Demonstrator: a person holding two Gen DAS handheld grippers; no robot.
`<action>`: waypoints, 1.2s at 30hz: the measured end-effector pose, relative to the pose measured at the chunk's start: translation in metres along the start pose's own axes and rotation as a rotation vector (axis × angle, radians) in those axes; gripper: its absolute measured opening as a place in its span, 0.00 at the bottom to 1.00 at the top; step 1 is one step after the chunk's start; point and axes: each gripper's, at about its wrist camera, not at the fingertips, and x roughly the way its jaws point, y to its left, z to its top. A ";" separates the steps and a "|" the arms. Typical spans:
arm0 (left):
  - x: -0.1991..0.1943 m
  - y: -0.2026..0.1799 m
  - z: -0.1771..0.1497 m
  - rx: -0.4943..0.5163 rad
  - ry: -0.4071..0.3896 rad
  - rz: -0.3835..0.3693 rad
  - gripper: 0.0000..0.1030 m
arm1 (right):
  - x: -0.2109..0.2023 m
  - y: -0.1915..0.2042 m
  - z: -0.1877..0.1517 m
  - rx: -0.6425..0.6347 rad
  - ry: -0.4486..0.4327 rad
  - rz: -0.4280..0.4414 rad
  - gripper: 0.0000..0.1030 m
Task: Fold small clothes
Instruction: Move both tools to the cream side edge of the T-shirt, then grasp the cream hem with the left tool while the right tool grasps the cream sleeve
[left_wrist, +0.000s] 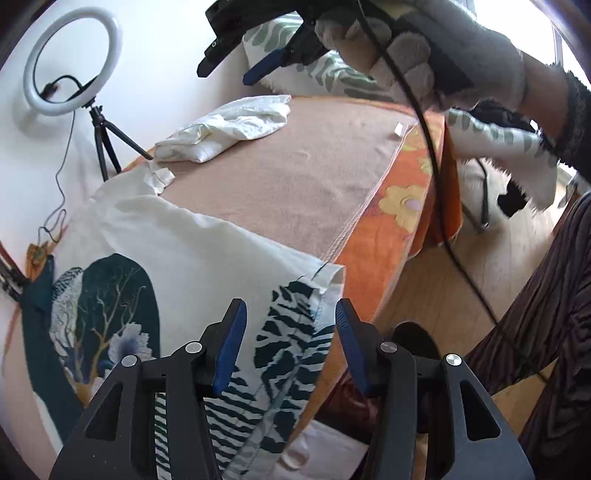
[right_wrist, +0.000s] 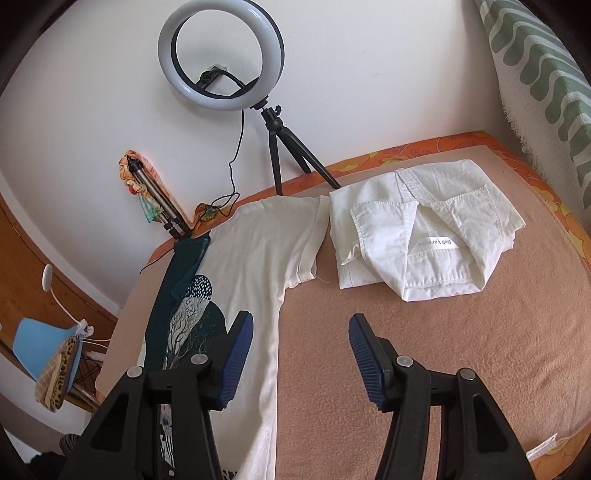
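Observation:
A cream T-shirt with a dark green tree print (left_wrist: 177, 251) lies spread on the brown blanket, its printed hem hanging over the bed's near edge. My left gripper (left_wrist: 290, 325) is open, its blue pads on either side of that hem corner. In the right wrist view the same T-shirt (right_wrist: 255, 266) lies at left, with a folded white shirt (right_wrist: 424, 236) beyond it. My right gripper (right_wrist: 301, 343) is open and empty above the T-shirt's right edge. It also shows in the left wrist view (left_wrist: 255, 55), held high by a gloved hand.
The brown blanket (right_wrist: 443, 350) covers an orange flowered mattress (left_wrist: 388, 221). A ring light on a tripod (right_wrist: 221, 55) stands at the wall. A green-patterned cushion (right_wrist: 546, 74) is at far right. A cable (left_wrist: 432, 166) hangs by the bed. Wooden floor lies right of the bed.

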 end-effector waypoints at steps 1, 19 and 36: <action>0.004 -0.001 0.001 0.018 0.007 0.017 0.47 | -0.002 -0.001 -0.001 0.004 -0.003 0.001 0.56; 0.033 -0.013 0.022 -0.100 -0.015 -0.074 0.50 | -0.010 0.002 0.008 0.016 -0.045 0.040 0.56; 0.036 0.033 0.011 -0.403 -0.067 -0.228 0.04 | 0.147 0.002 0.095 0.030 0.161 0.125 0.56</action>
